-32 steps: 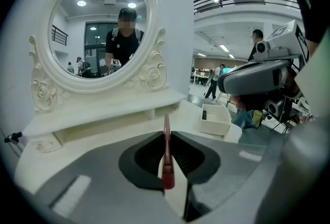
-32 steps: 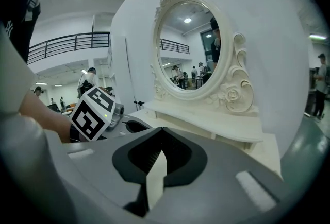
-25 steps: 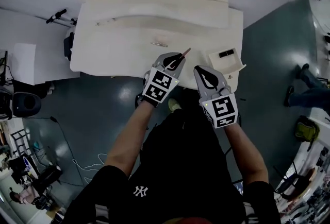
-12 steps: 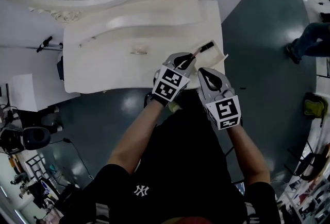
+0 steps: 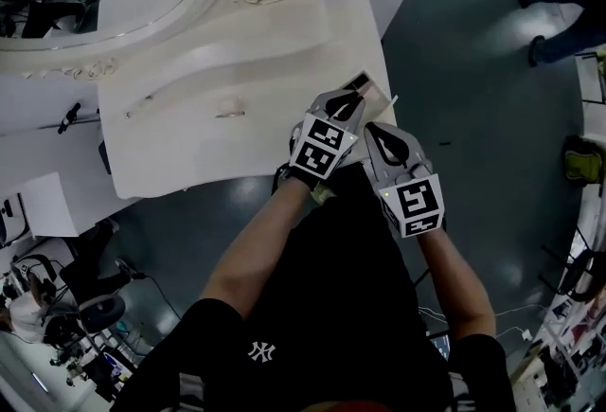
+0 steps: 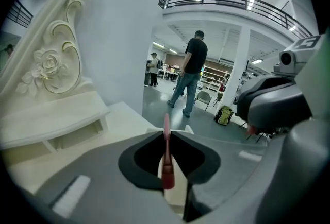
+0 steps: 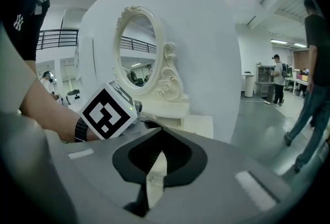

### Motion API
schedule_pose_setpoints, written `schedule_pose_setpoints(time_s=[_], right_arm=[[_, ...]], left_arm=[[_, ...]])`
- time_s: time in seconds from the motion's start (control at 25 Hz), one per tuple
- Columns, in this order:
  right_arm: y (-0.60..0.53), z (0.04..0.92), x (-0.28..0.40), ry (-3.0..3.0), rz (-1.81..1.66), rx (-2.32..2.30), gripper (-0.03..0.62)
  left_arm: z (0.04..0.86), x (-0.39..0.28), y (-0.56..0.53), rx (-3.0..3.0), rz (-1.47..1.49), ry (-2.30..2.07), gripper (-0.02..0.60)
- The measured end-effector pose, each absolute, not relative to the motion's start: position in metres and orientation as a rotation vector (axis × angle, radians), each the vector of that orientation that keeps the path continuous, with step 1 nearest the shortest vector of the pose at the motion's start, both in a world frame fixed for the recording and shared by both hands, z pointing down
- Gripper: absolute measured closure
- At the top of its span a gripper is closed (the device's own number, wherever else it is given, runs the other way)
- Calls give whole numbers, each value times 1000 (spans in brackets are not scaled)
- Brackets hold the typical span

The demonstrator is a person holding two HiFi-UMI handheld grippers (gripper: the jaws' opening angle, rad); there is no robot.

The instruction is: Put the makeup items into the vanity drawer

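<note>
- While clamped in the left gripper (image 5: pixel 346 103), the pink pencil (image 6: pixel 166 153) sits over the drawer (image 5: pixel 386 103) at the vanity's (image 5: pixel 218 69) right end.
- Right gripper (image 5: pixel 374 132) closed, empty, near the vanity's front.
- Shirt (image 5: pixel 312 306) logo reads "NY".

Slim pink makeup pencil (image 6: pixel 166 158) (clamped in the left tongs (image 6: pixel 167 133)) over the open vanity drawer (image 5: pixel 379 98)

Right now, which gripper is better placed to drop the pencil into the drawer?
Left. The left gripper is shut on the pink pencil, right at the open drawer; the right gripper beside it is shut on nothing.
</note>
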State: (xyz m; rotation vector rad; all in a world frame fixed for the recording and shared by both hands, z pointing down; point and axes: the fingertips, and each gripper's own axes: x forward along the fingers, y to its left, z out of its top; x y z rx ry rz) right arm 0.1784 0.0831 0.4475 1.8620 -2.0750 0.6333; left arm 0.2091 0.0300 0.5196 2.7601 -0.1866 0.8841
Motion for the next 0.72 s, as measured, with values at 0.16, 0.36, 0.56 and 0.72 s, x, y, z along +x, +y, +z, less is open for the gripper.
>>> schedule_pose_setpoints(time_s=[0.16, 0.36, 0.56, 0.72], right_arm=[[77, 453, 186, -2073, 658, 1862, 569], [67, 460, 192, -2070, 674, 1859, 569], [59, 461, 190, -2088, 688, 1840, 569], [54, 460, 187, -2102, 694, 1825, 569]], left_arm=[[538, 215, 31, 2728, 913, -191, 532], [542, 219, 29, 2741, 916, -175, 531], [543, 222, 33, 2737, 904, -129, 519], [542, 220, 37, 2744, 901, -97, 486]])
